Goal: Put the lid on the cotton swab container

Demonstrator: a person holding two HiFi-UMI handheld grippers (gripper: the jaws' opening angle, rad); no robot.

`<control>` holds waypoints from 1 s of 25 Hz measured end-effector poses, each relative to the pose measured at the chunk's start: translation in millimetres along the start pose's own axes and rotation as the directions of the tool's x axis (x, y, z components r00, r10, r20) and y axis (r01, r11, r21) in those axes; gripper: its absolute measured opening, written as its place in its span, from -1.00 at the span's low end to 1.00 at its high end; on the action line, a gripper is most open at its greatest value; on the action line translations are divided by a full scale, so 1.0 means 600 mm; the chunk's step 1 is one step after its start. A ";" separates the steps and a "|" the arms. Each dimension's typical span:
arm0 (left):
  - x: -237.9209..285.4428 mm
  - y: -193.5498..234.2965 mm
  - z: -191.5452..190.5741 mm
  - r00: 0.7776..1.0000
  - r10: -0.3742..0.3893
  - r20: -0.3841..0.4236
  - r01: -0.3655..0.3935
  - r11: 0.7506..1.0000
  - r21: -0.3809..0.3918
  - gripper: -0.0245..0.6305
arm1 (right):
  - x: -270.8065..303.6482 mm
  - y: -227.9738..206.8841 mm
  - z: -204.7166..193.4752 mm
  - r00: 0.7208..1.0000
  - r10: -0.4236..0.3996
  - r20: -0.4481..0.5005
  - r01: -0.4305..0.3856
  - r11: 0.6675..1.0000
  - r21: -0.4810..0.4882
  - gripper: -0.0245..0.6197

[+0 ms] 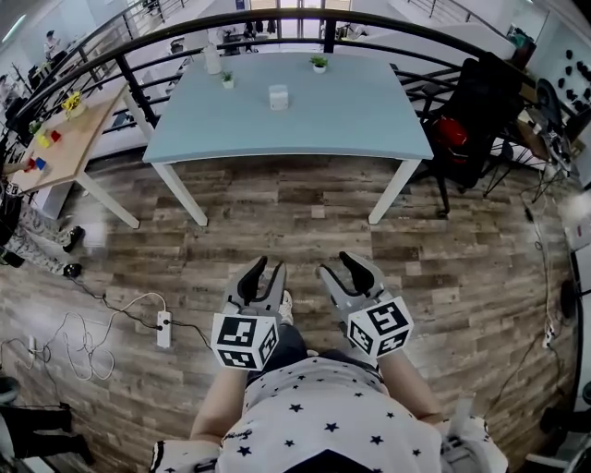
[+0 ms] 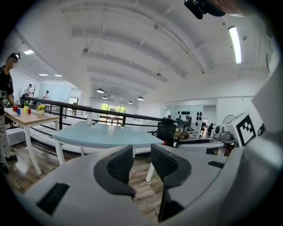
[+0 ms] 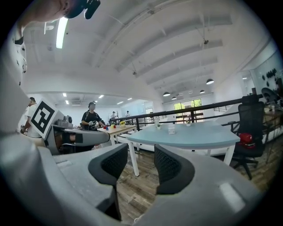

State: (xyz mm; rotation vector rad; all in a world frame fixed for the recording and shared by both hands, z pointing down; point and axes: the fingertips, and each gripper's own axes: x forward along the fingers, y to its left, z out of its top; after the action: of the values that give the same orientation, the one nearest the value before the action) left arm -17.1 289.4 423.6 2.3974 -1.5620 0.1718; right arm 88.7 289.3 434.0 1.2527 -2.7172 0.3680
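A small white cotton swab container [image 1: 278, 96] stands near the middle of a pale blue table [image 1: 351, 120], far ahead of me across the wood floor. It shows small in the left gripper view [image 2: 111, 129] and the right gripper view [image 3: 171, 129]. I cannot make out whether a lid is on it or lies separate. My left gripper [image 1: 266, 270] [image 2: 142, 154] is held low, close to my body; its jaws stand a little apart with nothing between them. Beside it my right gripper [image 1: 338, 266] [image 3: 140, 161] is open wider, also empty.
Two small potted plants [image 1: 227, 79] [image 1: 319, 63] and a bottle [image 1: 212, 57] share the blue table. A black railing [image 1: 277, 17] runs behind it. A wooden table [image 1: 65, 139] stands at the left, a black chair [image 1: 471, 111] at the right. A power strip [image 1: 163, 329] with cables lies on the floor.
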 end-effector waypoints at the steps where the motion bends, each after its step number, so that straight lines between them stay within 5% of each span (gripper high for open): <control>1: 0.009 0.007 0.002 1.000 0.000 -0.001 0.000 1.000 0.000 -0.55 | 0.011 -0.005 0.002 1.000 0.000 -0.002 0.000 1.000 -0.002 -0.39; 11: 0.120 0.089 0.031 1.000 -0.010 -0.002 0.010 1.000 -0.010 -0.31 | 0.137 -0.069 0.033 1.000 0.014 -0.020 -0.015 1.000 -0.016 -0.26; 25: 0.239 0.216 0.114 0.999 -0.054 0.000 0.054 0.998 -0.020 -0.22 | 0.316 -0.121 0.111 0.999 0.010 -0.035 -0.010 1.000 0.012 -0.20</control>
State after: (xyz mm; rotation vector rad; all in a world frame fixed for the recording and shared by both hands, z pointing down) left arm -79.9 94.4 414.8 2.4204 -1.4898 0.1455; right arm 20.0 87.2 422.8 1.2244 -2.6969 0.4044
